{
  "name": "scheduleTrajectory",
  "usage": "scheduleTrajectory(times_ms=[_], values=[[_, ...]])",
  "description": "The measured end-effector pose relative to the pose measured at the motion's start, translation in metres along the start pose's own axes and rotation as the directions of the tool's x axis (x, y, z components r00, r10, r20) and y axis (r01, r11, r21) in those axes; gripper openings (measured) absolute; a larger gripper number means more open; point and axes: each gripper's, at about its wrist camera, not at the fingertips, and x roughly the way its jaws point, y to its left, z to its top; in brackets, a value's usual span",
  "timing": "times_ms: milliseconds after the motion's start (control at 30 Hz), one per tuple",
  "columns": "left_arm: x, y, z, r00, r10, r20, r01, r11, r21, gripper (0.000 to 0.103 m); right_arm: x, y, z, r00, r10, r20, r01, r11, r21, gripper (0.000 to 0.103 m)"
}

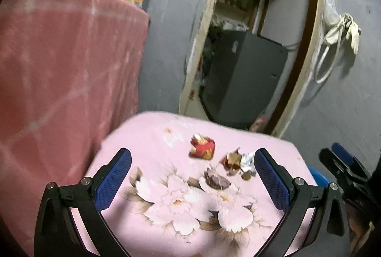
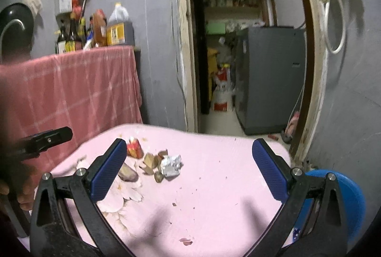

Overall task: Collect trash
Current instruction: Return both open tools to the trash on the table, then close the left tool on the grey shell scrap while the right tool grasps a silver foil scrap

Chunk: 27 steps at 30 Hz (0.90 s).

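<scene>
Grey painted walls (image 2: 154,18) close in a small room, with an open doorway (image 2: 228,42) at the far side framed in worn pale wood. Through it stands a dark grey appliance (image 2: 269,80), with shelves and a red-and-white bag (image 2: 221,95) further back. On the wall right of the doorway hang pale gloves and a looped white cord (image 2: 335,6). To the left, a red checked cloth (image 2: 71,90) drapes a counter that carries bottles and a large jug of dark liquid (image 2: 119,28); wire racks hang on the wall above them.

Nearest is a low surface covered by a pink cloth (image 2: 214,185) printed with large pale flowers, speckled with crumbs. The trash lies in a loose cluster toward its far left part: a red crumpled wrapper (image 1: 202,146), a ball of silver foil (image 2: 170,165) just right of some brownish scraps (image 2: 151,161), and a dark flat piece (image 1: 218,182) near the flowers. A blue stool or bin (image 2: 345,197) sits just beyond the right edge of the pink cloth.

The left gripper (image 1: 193,168) hangs above the cloth with its blue-padded fingers spread wide, holding nothing; the trash lies between and just beyond its tips. The right gripper (image 2: 189,161) is likewise spread wide and empty, with the trash near its left finger.
</scene>
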Motion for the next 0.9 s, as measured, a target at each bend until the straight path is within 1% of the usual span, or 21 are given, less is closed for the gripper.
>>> scheduleTrajectory(times_ms=[133,167,233,300,333,367,400,433,500,533,633,767,800,900], values=[[0.021,0.001,-0.004,0.997,-0.013,-0.082,0.014,1.000,0.009,0.100,0.022,0.001,-0.004,0.997,0.020,-0.075,-0.021,1.000,-0.014,0.102],[0.025,0.001,-0.004,0.995,-0.017,-0.098,0.018,1.000,0.008,0.100,0.030,0.001,-0.006,0.994,0.027,-0.109,-0.029,0.999,-0.018,0.101],[0.034,0.001,-0.005,0.991,-0.028,-0.131,0.029,1.000,0.010,0.100,0.041,0.001,-0.009,0.987,0.051,-0.150,-0.053,0.998,-0.013,0.095],[0.041,0.000,-0.008,0.987,-0.041,-0.155,0.044,0.999,0.016,0.098,0.051,0.003,-0.012,0.979,0.064,-0.194,-0.067,0.998,-0.010,0.086],[0.044,-0.001,-0.008,0.985,-0.044,-0.165,0.048,0.999,0.020,0.094,0.055,0.003,-0.012,0.975,0.068,-0.214,-0.072,0.997,-0.007,0.083],[0.048,-0.002,-0.009,0.982,-0.051,-0.182,0.056,0.998,0.025,0.091,0.059,0.002,-0.013,0.968,0.078,-0.237,-0.080,0.997,-0.001,0.079],[0.051,-0.003,-0.009,0.978,-0.059,-0.202,0.066,0.997,0.028,0.085,0.064,0.001,-0.013,0.962,0.088,-0.260,-0.090,0.996,0.008,0.073],[0.057,-0.004,-0.011,0.971,-0.068,-0.229,0.077,0.997,0.029,0.078,0.070,0.000,-0.014,0.952,0.096,-0.290,-0.096,0.995,0.017,0.071],[0.065,-0.005,-0.013,0.961,-0.084,-0.265,0.094,0.995,0.024,0.070,0.080,-0.001,-0.015,0.937,0.108,-0.332,-0.104,0.994,0.032,0.065],[0.069,-0.005,-0.014,0.955,-0.092,-0.282,0.101,0.995,0.018,0.066,0.086,-0.002,-0.016,0.927,0.113,-0.358,-0.105,0.994,0.040,0.064],[0.079,-0.006,-0.016,0.937,-0.119,-0.328,0.126,0.992,-0.001,0.057,0.099,-0.002,-0.019,0.906,0.121,-0.406,-0.110,0.993,0.051,0.060],[0.084,-0.007,-0.017,0.929,-0.129,-0.348,0.138,0.990,0.003,0.048,0.115,0.001,-0.019,0.886,0.115,-0.449,-0.108,0.993,0.042,0.056],[0.087,-0.007,-0.016,0.926,-0.132,-0.354,0.141,0.990,0.000,0.044,0.119,0.001,-0.020,0.880,0.120,-0.460,-0.110,0.993,0.048,0.054],[0.091,-0.006,-0.015,0.918,-0.154,-0.364,0.158,0.987,-0.017,0.038,0.129,0.001,-0.020,0.868,0.127,-0.480,-0.113,0.992,0.058,0.050]])
